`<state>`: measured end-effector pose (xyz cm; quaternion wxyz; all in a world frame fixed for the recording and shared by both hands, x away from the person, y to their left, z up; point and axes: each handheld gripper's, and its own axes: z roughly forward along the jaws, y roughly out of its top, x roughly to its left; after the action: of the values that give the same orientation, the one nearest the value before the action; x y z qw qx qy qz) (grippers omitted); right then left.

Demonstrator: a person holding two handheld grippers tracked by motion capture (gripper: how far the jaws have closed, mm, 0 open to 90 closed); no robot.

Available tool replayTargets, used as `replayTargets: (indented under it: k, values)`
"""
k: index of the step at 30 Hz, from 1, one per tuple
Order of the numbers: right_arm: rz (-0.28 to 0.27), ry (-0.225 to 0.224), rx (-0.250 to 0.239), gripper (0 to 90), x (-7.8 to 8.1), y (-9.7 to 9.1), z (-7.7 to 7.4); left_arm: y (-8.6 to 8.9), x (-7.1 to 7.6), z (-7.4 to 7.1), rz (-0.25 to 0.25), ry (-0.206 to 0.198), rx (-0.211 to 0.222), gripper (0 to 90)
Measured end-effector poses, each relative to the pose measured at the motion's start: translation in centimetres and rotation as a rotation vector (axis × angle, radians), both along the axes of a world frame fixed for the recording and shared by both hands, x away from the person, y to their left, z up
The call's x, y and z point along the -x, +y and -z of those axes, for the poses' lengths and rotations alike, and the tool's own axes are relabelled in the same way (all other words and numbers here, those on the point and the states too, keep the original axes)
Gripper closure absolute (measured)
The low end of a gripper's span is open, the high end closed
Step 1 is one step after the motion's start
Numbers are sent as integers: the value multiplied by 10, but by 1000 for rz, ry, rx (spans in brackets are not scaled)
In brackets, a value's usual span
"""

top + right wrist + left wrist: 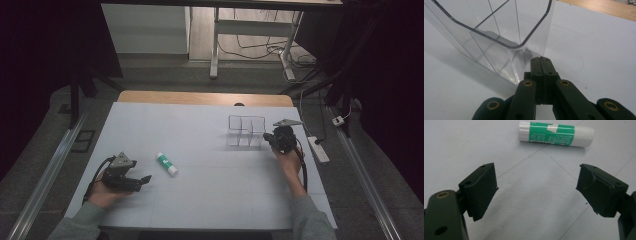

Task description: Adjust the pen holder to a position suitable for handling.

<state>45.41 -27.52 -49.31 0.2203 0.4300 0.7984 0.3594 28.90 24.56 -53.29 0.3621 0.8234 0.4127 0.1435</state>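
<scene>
A white glue stick with a green label (166,164) lies on the white table cover left of centre. My left gripper (145,179) rests near the front left, jaws pointing right toward the stick. In the left gripper view the jaws (536,190) stand wide open with bare cover between them, and the glue stick (556,133) lies crosswise just beyond the tips. A clear plastic divided container (246,131) stands upright at the back right. My right gripper (267,137) is at its right side. In the right gripper view the jaws (540,60) are pressed together, tips at the container's (499,42) lower corner.
The white cover (215,190) spans the table, with a strip of wood (205,97) showing along the far edge. A white power strip (318,149) lies off the table's right side. Cables trail from both grippers toward the person's forearms.
</scene>
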Motion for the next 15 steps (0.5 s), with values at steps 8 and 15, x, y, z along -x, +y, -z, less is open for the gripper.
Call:
replayTargets:
  k: [8,15]
  values:
    - [-1,-10,22,893,-1,1,0,0,0,0,-1,-3,-5,165]
    - [-5,-12,25,893,-1,4,0,-1,0,0,0,-1,-5,165]
